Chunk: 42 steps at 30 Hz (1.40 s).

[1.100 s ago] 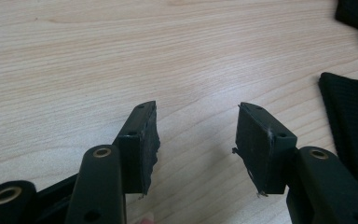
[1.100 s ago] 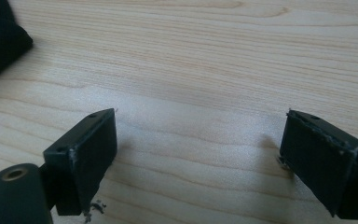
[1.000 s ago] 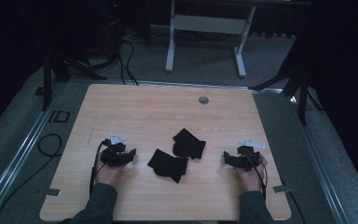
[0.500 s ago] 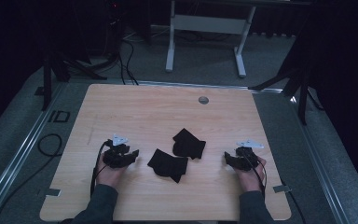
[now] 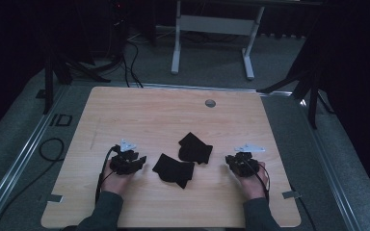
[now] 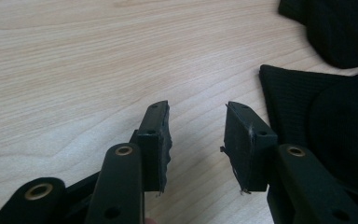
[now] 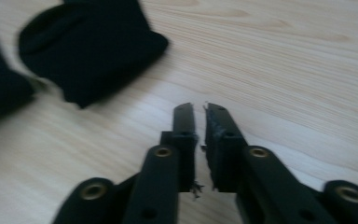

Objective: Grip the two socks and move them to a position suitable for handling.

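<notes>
We hold our left gripper (image 5: 139, 160) low over the wooden table (image 5: 164, 115), its jaws parted with nothing between them and just now closing, and the nearer black cloth (image 5: 173, 169) lies just beside its right jaw. Our right gripper (image 5: 230, 160) has its jaws just drawn nearly together on nothing, a thin slit left, with the farther black cloth (image 5: 194, 147) lying on the table near it, apart from its tips

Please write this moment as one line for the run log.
left gripper: fingers apart, just closing, empty | right gripper: fingers almost shut, just closing, empty | near black cloth, far black cloth: flat on table, untouched
</notes>
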Each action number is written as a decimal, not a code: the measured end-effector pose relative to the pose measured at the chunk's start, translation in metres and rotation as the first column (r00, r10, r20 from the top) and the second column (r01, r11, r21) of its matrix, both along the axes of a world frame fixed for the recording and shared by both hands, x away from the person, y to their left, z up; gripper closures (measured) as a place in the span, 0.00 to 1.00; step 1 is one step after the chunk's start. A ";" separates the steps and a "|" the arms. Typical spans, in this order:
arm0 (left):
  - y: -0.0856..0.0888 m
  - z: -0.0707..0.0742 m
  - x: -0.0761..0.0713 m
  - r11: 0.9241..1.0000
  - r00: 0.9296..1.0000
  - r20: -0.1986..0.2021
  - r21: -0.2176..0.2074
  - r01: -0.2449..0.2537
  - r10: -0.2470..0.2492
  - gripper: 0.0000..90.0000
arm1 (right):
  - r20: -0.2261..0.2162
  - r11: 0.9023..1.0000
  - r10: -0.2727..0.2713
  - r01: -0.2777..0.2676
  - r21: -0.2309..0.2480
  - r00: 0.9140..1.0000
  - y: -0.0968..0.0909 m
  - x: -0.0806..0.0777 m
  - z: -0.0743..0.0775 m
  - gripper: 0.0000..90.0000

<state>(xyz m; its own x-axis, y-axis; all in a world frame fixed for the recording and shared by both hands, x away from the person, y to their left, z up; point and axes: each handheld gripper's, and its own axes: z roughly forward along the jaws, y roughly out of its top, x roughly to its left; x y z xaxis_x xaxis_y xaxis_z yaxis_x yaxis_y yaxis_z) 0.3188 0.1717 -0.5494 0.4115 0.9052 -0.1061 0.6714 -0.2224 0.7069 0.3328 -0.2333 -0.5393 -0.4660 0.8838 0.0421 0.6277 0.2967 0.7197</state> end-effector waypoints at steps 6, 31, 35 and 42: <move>-0.001 0.002 -0.002 1.000 1.000 0.011 -0.025 0.004 -0.004 0.73 | -0.007 0.994 0.100 -0.099 0.048 0.995 0.021 -0.008 0.009 1.00; -0.041 -0.002 -0.013 0.989 0.989 0.025 -0.001 0.148 -0.148 0.78 | -0.052 0.921 0.388 -0.389 -0.009 0.920 0.125 -0.042 0.002 0.99; -0.046 -0.008 -0.012 0.988 0.988 0.001 0.036 0.152 -0.152 0.84 | -0.069 0.923 0.382 -0.385 -0.023 0.921 0.123 -0.042 -0.001 0.99; -0.047 -0.009 -0.012 0.987 0.988 0.004 0.045 0.155 -0.156 0.86 | -0.096 0.926 0.355 -0.364 -0.102 0.930 0.119 -0.044 -0.009 0.99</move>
